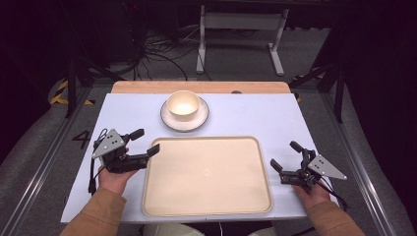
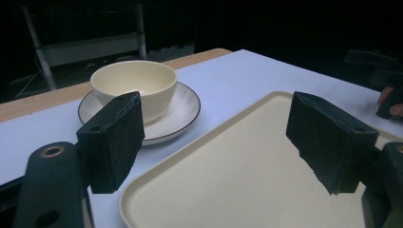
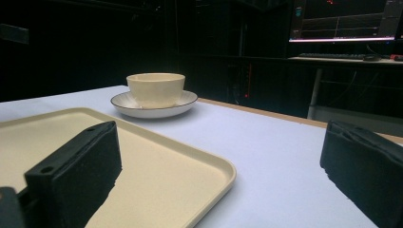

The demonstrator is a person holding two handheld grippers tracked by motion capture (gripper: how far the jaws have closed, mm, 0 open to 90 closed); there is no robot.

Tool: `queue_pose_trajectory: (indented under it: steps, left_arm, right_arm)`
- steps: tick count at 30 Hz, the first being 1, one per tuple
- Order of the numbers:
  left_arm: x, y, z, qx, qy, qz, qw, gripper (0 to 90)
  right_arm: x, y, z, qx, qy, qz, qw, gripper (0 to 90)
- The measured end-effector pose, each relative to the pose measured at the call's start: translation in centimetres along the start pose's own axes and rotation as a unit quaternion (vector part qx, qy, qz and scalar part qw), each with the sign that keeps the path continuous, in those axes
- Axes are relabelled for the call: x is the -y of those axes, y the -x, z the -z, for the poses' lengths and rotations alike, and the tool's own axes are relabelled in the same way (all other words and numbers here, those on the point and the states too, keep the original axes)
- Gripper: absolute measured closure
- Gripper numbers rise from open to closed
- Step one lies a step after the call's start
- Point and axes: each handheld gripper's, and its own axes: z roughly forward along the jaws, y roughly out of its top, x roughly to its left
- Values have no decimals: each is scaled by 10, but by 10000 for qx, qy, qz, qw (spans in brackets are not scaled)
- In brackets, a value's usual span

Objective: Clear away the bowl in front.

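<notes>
High view first: I see the tray [image 1: 206, 176] in the lower middle of the frame, with the bowl [image 1: 183, 104] sitting on its saucer [image 1: 170, 120] just above the tray's upper left corner. My left gripper [image 1: 148, 142] rests at the tray's left edge, jaws spread wide and holding nothing; my right gripper [image 1: 286, 156] sits off the tray's right edge, also wide and empty. I judge the bowl lies up and slightly right of the left gripper, clearly nearer to it than to the right one.

Left gripper view: the bowl [image 2: 134, 86] stands in the upper left of the frame, above the left jaw, with the tray's corner [image 2: 199, 152] between the open jaws.

Right gripper view: the bowl [image 3: 155, 89] sits far off in the upper left, beyond the tray [image 3: 157, 156], so I would reach with the left.
</notes>
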Motion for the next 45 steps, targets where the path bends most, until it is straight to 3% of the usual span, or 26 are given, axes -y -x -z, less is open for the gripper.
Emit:
queue_pose_trajectory:
  steps: [10, 20, 29, 34, 45]
  left_arm:
    - [-13, -3, -17, 60, 18, -26, 10000, 199]
    - [-26, -7, -36, 33, 178, -251, 9995, 160]
    - [-38, -10, -55, 166, 221, -103, 9996, 51]
    - [-45, -14, -65, 141, 242, -31, 9996, 3]
    - [-60, -20, -87, 142, 217, -58, 9996, 0]
  right_arm:
    - [0, 0, 0, 0, 0, 1, 10000, 1]
    - [0, 0, 0, -1, 0, 1, 10000, 1]
    - [0, 0, 0, 0, 2, -2, 10000, 1]
    - [0, 0, 0, 0, 3, -3, 10000, 1]
    - [0, 0, 0, -2, 7, -5, 10000, 1]
